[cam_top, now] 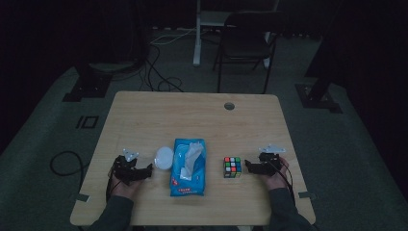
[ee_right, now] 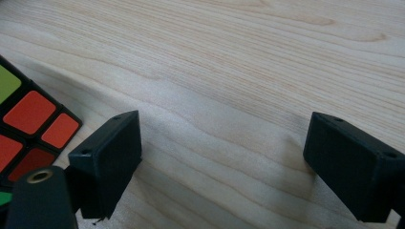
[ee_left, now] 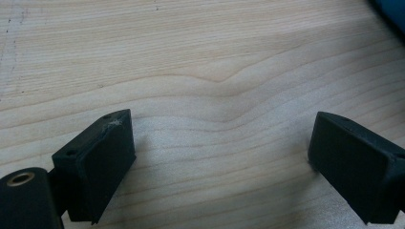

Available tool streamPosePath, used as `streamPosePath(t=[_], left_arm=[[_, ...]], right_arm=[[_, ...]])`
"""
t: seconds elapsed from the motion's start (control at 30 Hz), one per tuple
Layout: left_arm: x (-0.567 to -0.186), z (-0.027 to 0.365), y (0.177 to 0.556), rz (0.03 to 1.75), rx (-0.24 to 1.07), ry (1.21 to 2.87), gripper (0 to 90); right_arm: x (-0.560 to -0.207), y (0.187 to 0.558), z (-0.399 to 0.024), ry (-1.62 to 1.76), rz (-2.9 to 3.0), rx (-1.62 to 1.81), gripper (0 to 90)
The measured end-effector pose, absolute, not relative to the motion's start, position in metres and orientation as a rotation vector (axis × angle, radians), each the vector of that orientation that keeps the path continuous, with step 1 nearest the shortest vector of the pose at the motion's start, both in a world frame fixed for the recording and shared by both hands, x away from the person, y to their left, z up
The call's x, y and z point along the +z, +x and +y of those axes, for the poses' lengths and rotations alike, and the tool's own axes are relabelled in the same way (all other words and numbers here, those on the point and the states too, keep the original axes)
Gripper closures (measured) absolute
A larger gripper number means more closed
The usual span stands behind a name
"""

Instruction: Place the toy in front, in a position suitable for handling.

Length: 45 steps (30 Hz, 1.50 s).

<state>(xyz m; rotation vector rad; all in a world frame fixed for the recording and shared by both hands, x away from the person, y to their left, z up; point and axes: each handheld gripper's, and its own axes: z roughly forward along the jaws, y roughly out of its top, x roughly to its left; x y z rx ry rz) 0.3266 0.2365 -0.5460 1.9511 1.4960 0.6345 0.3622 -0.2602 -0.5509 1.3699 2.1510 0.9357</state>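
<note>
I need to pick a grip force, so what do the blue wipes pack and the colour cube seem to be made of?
The blue wipes pack looks like soft, glossy plastic film: it lies slack and faintly shiny, with a white wipe pulled out on top. The colour cube looks like hard black plastic with smooth coloured tiles, with straight edges and flat faces.

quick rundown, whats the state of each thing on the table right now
left gripper: open, nothing between its jaws, low over bare wood
right gripper: open, empty, beside the cube
wet wipes pack: lying flat, flap open, one wipe pulled up out of it
puzzle cube: resting on the table, colours mixed, not gripped
white round lid: lying on the table left of the pack
</note>
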Motion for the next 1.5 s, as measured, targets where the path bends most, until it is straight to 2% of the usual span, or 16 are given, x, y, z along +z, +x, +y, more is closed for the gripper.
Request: streamPosePath(t=[0.3,0.4,0.67,0.8,1.0,1.13,1.17,1.2,1.23,1.5], left_arm=[[-0.546,0.236,0.327,1.498,0.635,1.951,9.0],[-0.546,0.237,0.327,1.498,0.635,1.951,9.0],[-0.546,0.237,0.327,1.498,0.635,1.950,9.0],[-0.546,0.237,0.326,1.496,0.635,1.951,9.0],[-0.545,0.237,0.325,1.496,0.637,1.948,10.2],[-0.543,0.237,0.322,1.493,0.631,1.956,22.9],[-0.541,0.235,0.320,1.483,0.625,1.967,22.9],[-0.541,0.234,0.319,1.477,0.621,1.967,29.6],[-0.540,0.233,0.318,1.467,0.617,1.975,31.5],[-0.534,0.223,0.311,1.424,0.633,1.997,33.8]], right_arm=[[-0.551,0.361,-0.261,1.362,2.159,0.937,13.1],[-0.550,0.361,-0.261,1.362,2.156,0.940,16.3],[-0.540,0.356,-0.263,1.337,2.122,1.030,46.1],[-0.535,0.354,-0.262,1.319,2.110,1.101,52.9],[-0.533,0.362,-0.252,1.301,2.131,1.155,56.8],[-0.531,0.363,-0.245,1.275,2.144,1.163,58.1],[-0.531,0.363,-0.243,1.267,2.148,1.159,58.1],[-0.531,0.364,-0.240,1.259,2.159,1.161,58.1],[-0.531,0.364,-0.238,1.258,2.165,1.161,58.1],[-0.534,0.364,-0.230,1.228,2.205,1.152,57.4]])
